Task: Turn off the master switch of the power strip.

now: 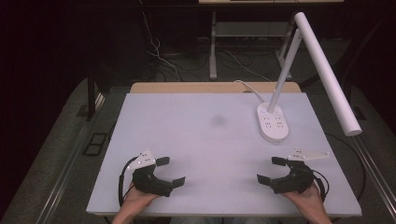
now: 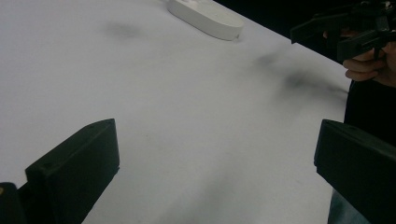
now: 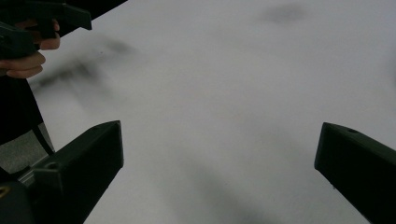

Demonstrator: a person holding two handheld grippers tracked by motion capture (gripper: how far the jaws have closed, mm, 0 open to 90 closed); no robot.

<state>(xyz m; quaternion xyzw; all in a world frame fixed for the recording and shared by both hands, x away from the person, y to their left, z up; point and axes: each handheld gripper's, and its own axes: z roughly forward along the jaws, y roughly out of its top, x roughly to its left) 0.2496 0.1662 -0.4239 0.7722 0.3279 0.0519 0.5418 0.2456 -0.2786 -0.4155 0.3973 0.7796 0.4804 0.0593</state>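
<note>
The left gripper [image 1: 170, 171], black with a grey three-cornered plate on top, is hovering over the near left part of the white table [image 1: 210, 140], its jaws standing wide apart with nothing between them. The right gripper [image 1: 271, 170], of the same build, is hovering at the near right, jaws likewise spread and empty, facing the left one.

A lab-like recording room; bare white table [image 1: 215, 140], desk lamp [image 1: 299, 84], loose cables [image 1: 159, 56] on dark floor.

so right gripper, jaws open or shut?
Open. The right gripper has its jaws spread wide with only bare white table between them; nothing is held.
</note>
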